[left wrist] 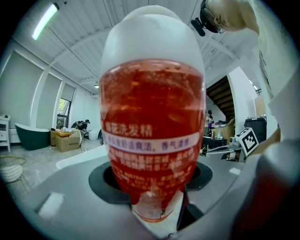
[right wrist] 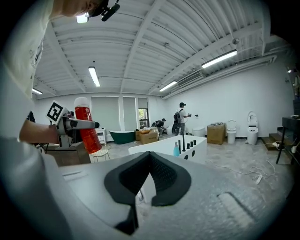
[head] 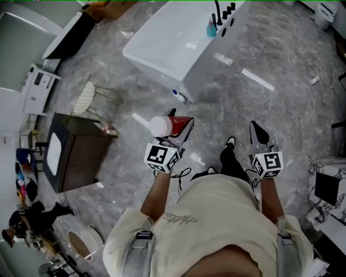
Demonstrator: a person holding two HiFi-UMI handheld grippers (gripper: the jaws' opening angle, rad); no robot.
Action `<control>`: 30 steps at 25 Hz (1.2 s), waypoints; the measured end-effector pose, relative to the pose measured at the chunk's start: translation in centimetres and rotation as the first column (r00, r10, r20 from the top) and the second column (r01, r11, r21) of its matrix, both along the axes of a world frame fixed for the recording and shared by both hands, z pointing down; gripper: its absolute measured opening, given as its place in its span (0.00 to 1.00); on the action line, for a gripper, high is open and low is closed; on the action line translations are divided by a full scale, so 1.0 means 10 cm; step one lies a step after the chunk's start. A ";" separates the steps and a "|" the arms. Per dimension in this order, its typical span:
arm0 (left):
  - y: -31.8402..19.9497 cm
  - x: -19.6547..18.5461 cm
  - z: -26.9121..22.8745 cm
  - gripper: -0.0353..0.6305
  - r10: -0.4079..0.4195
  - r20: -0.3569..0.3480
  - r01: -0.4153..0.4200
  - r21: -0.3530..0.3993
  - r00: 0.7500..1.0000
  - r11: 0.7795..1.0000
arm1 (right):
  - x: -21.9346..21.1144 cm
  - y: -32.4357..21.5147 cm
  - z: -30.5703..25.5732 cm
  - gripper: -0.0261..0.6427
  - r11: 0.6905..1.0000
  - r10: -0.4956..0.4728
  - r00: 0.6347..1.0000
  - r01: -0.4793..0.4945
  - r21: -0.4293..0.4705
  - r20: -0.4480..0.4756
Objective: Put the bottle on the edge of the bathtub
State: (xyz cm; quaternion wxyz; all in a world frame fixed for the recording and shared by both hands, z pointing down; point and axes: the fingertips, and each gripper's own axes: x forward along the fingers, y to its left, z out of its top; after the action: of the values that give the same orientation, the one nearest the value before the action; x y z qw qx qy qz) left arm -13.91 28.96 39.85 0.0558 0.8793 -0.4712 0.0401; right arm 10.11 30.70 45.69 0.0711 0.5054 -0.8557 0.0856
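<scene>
Bottle [head: 172, 126] with red liquid and a white cap [head: 159, 126] is clamped in my left gripper [head: 181, 118], above the grey floor [head: 281, 108] and well apart from the bathtub [head: 213, 59]. It lies almost on its side, with the cap toward my left. My right gripper [right wrist: 150, 159] carries nothing and its jaws are pressed together. Between me and the near corner of the bathtub the floor is open. Only a small blue and white thing [head: 178, 95] lies just beside that corner. On the far edge of the bathtub stand a blue bottle [head: 211, 28] and black taps [head: 224, 13], while the near edge is bare. A dark cabinet [head: 75, 154] stands on my left, well apart. The label has a white band with red Chinese characters and smaller white print under it, but I cannot read them surely.
</scene>
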 end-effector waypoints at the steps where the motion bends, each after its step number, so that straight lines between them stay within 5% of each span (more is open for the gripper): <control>1: -0.11 0.00 -0.03 0.51 -0.004 0.006 0.004 0.005 1.000 1.000 | -0.02 -0.14 -0.02 0.04 1.000 -0.008 1.000 0.008 0.011 0.005; 15: -1.41 0.22 -0.17 0.51 -0.088 -0.069 0.087 -0.025 0.994 0.996 | 0.29 -1.63 -0.11 0.04 0.995 -0.090 0.996 0.090 0.034 -0.005; 21: -1.70 0.20 -0.14 0.51 -0.147 -0.070 0.145 -0.035 0.987 0.989 | 0.40 -1.98 -0.01 0.04 0.990 -0.135 0.990 0.136 0.027 -0.029; 30: -2.17 0.20 -0.01 0.51 -0.123 -0.061 0.117 -0.087 0.991 0.989 | 0.42 -2.31 0.21 0.04 0.992 -0.118 0.993 0.117 -0.047 -0.016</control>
State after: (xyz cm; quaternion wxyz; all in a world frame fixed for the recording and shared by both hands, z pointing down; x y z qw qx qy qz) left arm -11.86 7.29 39.71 0.1101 0.8471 -0.5191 0.0270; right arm 14.29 7.57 47.81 0.0957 0.4532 -0.8810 0.0963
